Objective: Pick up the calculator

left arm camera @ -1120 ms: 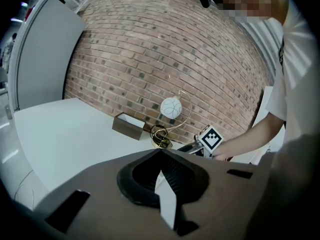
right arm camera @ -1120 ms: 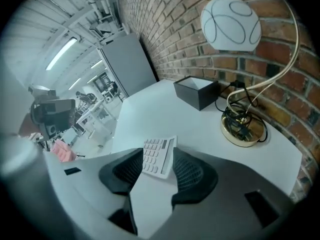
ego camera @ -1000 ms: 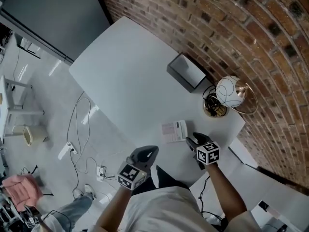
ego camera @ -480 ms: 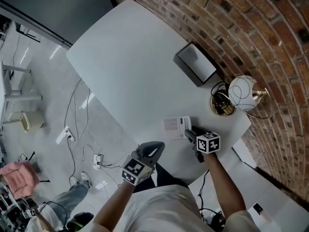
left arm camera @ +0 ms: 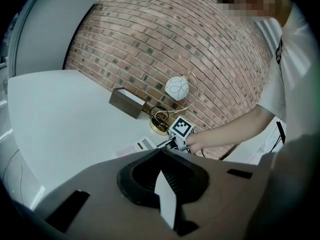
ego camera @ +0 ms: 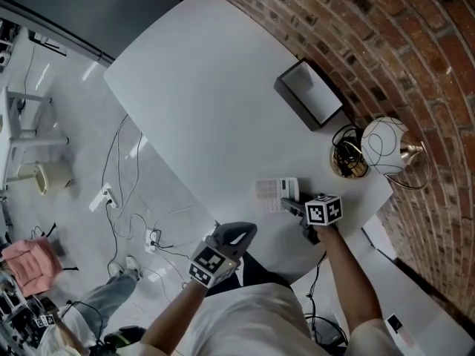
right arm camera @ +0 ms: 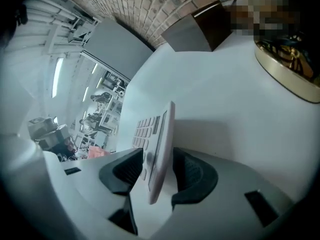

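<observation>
Near the front edge of the white table, just short of the gold lamp base, lies the calculator, a pale flat slab with its key rows and display facing up. The right gripper has come at it from the person's side, turned so that one jaw sits over the keys and the other under the back. Its own view shows the calculator edge-on between the two dark pads, which look pressed against both faces, so the grip appears made on the near short end. The rest of the body reaches out ahead over the tabletop. The left gripper hangs off the table edge, well apart from the work, jaws together and holding nothing.

By its look the calculator is light, thin and rigid, with a smooth plastic shell. That makes it easy to carry but apt to slip or pivot when pinched at one end only. The keys give slightly under a pad, and the display window is the part most likely to mark or crack. A hold across the key area and the flat back suits it best, kept clear of the screen and seated deep enough that the far end cannot droop.
</observation>
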The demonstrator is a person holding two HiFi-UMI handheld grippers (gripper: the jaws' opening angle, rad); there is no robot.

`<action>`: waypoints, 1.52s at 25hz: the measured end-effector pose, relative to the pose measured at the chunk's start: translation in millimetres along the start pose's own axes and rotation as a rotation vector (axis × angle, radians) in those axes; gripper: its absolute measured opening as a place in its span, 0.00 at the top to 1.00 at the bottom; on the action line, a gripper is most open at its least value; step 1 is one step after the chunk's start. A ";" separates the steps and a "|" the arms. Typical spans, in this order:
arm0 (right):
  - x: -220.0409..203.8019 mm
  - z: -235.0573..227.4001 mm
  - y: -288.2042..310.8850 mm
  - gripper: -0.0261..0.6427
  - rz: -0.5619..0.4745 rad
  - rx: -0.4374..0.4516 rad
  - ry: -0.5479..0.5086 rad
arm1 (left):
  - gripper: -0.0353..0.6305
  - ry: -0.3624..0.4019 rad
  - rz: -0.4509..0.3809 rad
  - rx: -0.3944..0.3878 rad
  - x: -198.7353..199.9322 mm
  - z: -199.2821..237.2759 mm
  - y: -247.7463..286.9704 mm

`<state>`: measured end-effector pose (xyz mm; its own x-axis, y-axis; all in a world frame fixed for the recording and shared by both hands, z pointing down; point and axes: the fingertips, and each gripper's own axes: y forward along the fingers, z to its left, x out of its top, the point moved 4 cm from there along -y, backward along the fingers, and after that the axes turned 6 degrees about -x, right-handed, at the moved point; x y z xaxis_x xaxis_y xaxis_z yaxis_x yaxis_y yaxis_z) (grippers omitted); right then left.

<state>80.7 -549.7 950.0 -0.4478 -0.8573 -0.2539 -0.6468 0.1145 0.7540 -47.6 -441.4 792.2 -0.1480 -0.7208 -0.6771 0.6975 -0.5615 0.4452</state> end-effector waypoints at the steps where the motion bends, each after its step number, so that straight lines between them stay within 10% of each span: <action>1: 0.5 -0.9 0.7 0.67 0.003 0.013 0.005 | 0.93 -0.003 0.001 0.004 -1.4 0.7 0.0; 14: 5.4 -0.5 12.2 0.76 0.031 0.218 0.120 | 0.93 -0.009 0.053 0.036 -18.2 1.0 -4.8; 38: 4.8 35.2 -47.9 0.78 -0.168 0.167 0.221 | 0.93 0.022 0.029 0.046 -6.6 -39.9 -30.4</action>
<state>87.8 -541.7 891.3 -0.1935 -0.9573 -0.2149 -0.8009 0.0277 0.5981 -39.9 -403.4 759.7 -0.1128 -0.7283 -0.6759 0.6685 -0.5589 0.4906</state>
